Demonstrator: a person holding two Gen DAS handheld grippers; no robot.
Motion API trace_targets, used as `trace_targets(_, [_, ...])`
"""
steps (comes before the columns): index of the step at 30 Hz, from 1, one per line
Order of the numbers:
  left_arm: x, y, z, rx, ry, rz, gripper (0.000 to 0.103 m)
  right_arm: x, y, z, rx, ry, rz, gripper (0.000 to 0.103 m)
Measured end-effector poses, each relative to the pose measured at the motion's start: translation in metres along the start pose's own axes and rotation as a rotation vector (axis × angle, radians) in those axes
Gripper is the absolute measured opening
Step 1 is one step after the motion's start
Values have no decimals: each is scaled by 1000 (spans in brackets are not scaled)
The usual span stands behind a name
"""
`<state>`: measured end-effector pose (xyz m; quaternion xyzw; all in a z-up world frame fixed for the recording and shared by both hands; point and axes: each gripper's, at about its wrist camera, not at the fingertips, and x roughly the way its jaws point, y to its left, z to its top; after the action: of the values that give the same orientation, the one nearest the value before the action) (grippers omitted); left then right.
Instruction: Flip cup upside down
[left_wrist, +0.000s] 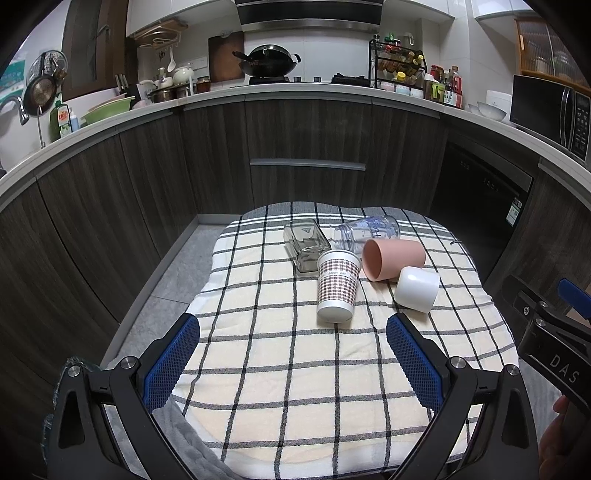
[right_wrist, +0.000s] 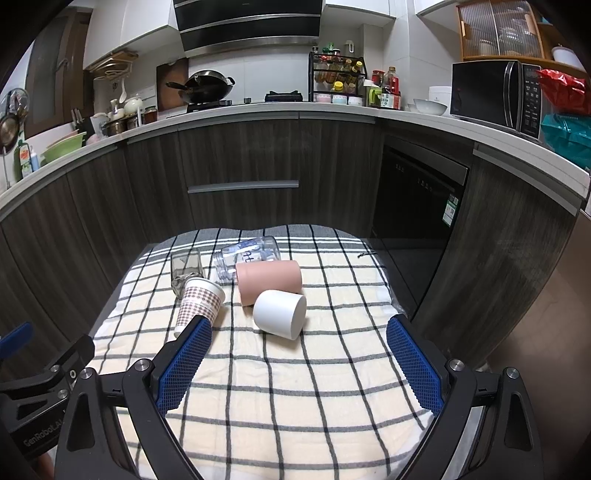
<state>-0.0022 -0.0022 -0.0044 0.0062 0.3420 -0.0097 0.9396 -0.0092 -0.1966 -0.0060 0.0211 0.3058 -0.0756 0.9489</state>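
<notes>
In the left wrist view, the left tongs (left_wrist: 291, 354) hang wide open and empty above the near part of the cream cloth with dark check lines (left_wrist: 258, 387) that covers the table. Beyond them lie five cups in a cluster: a paper cup with a brown houndstooth pattern (left_wrist: 337, 288) on its side, base toward the tongs, just ahead of the gap; a white plastic cup (left_wrist: 416, 290) ahead and right; a pink plastic cup (left_wrist: 391, 258); a clear square glass (left_wrist: 306, 243); a clear printed tumbler (left_wrist: 367, 232). In the right wrist view, the right tongs (right_wrist: 295, 360) are likewise spread and empty, with the white cup (right_wrist: 279, 314) lying just beyond the gap, the patterned cup (right_wrist: 199, 302) beside the left fingertip, and the pink cup (right_wrist: 267, 280) behind.
</notes>
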Motion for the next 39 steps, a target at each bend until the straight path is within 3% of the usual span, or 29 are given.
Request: trace_targets(39, [7,2,-6,5,12,0,103,2,-2,0,3,5,0,96])
